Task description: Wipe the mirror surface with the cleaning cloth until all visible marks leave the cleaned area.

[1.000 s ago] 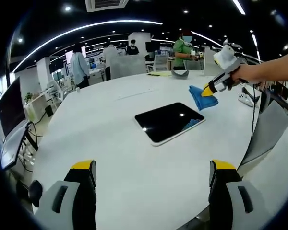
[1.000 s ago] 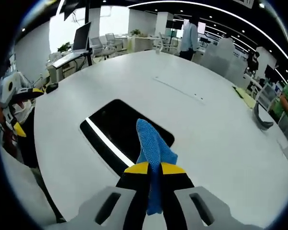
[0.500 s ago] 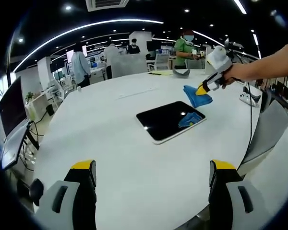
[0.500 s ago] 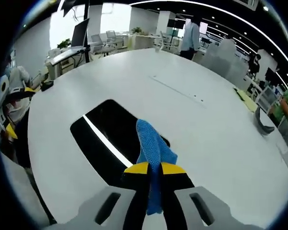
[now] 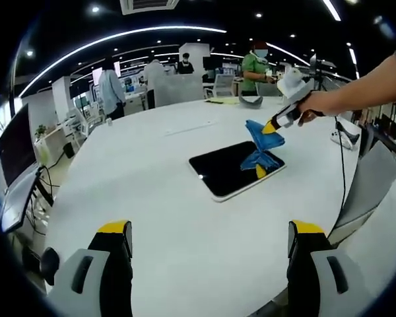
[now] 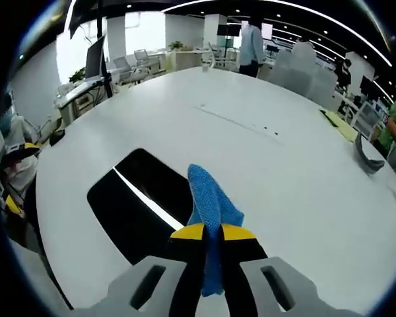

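Both grippers (image 5: 210, 257) (image 6: 210, 232): grey bodies, black jaws, yellow tips.

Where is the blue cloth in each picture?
Left gripper view: the blue cloth hangs from the right hand-held gripper, right of centre, over the mirror's far end.
Right gripper view: the cloth is low in the middle, pinched between the yellow-tipped jaws.
Shared landmark: the dark mirror on the white table.

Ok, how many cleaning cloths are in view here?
1. The blue cleaning cloth is pinched in the right claw and hangs over the near corner of the mirror on the white table. Nothing suggests another, though one could lie outside the views.
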A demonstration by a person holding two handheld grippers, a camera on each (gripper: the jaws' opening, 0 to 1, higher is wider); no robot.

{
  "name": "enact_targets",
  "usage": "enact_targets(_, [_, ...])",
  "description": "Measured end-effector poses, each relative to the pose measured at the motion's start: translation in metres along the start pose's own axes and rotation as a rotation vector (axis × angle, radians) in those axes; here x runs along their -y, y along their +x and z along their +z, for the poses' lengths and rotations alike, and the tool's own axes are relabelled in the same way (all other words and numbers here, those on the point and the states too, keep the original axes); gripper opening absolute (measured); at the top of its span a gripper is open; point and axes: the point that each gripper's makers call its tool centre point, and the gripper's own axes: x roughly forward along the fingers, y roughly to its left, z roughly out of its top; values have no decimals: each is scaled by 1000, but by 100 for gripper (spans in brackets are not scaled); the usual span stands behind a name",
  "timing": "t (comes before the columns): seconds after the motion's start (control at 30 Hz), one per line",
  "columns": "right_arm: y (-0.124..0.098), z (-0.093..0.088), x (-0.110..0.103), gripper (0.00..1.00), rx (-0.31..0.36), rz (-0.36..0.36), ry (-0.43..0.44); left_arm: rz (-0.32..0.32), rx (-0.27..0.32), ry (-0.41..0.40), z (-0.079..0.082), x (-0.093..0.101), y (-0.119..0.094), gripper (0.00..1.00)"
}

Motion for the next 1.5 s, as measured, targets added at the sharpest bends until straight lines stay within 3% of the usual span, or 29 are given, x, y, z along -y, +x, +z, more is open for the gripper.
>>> enact_targets(0.6, [38,-4,-1,5,-51,33,0,27,-3,-23,2,-9,-1,99])
enact_targets(0.8, [41,-9,-12,6,-69,31,-24,27,-7,-23,2,-12,0,99])
enact_targets(0.97, [48,-8,-8,8,-62,37,-75,26,-7,-22,3,-12,0,99])
enact_targets(1.17, [54,-6,-5,12,-61,44,-61,24,-13,-23,1,-11,0,99])
enact_targets(1.37, [57,-5,-14,14,-36,92,-95,24,-17,-21,1,-11,-1,99])
enact_targets(1.5, [56,-6,-14,15,-29,83,-111,24,-15,-17,2,-12,-2,99])
